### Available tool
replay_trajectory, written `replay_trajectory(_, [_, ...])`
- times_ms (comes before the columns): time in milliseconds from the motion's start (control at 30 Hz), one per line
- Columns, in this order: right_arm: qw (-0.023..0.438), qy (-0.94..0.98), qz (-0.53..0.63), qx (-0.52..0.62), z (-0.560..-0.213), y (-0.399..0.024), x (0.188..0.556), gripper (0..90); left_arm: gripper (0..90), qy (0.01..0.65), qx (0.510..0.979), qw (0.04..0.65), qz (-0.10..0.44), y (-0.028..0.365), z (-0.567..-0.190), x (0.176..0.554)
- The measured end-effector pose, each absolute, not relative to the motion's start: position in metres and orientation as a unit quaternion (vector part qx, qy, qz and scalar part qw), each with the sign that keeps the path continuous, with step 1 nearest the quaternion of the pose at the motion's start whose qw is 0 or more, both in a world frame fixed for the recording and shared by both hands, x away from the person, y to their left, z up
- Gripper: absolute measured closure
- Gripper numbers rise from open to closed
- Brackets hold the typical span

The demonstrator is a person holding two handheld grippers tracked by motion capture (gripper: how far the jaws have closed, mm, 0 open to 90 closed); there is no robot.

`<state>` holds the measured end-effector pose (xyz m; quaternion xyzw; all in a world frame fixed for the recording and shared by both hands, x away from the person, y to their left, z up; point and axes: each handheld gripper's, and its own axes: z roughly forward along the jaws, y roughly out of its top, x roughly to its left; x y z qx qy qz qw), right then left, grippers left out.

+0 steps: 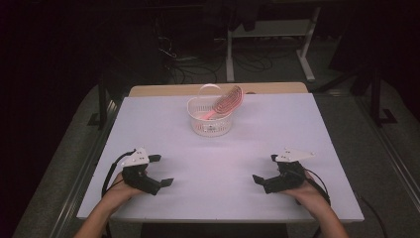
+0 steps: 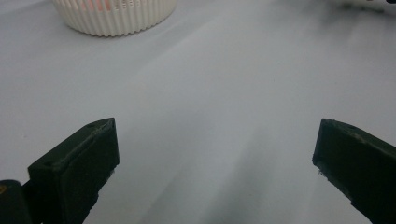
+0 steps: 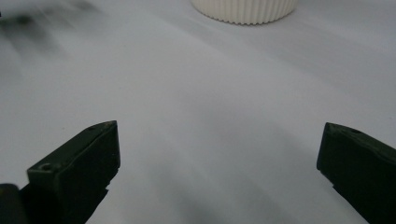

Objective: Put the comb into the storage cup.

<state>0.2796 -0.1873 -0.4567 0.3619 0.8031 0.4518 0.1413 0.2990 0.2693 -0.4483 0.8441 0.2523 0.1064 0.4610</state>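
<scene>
My left gripper (image 1: pixel 157 177) and right gripper (image 1: pixel 266 173) sit at about 7 and 5 o'clock on the table (image 1: pixel 223 163), jaws spread wide, nothing in either. Looks like a parked, ready pose to me, both aimed inward. The basket (image 1: pixel 210 119) is up at 12, well apart from both, with a pink brush (image 1: pixel 228 102) leaning in it, head poking over the rim.
</scene>
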Motion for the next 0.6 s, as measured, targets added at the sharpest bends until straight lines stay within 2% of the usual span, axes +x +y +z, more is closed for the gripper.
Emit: replay_trajectory(600, [0.144, 0.805, 0.453, 0.356, -0.4589, -0.1940, 0.2743, 0.0, 0.3, 0.250, 0.846, 0.459, 0.105, 0.2689, -0.4493, 0.2989])
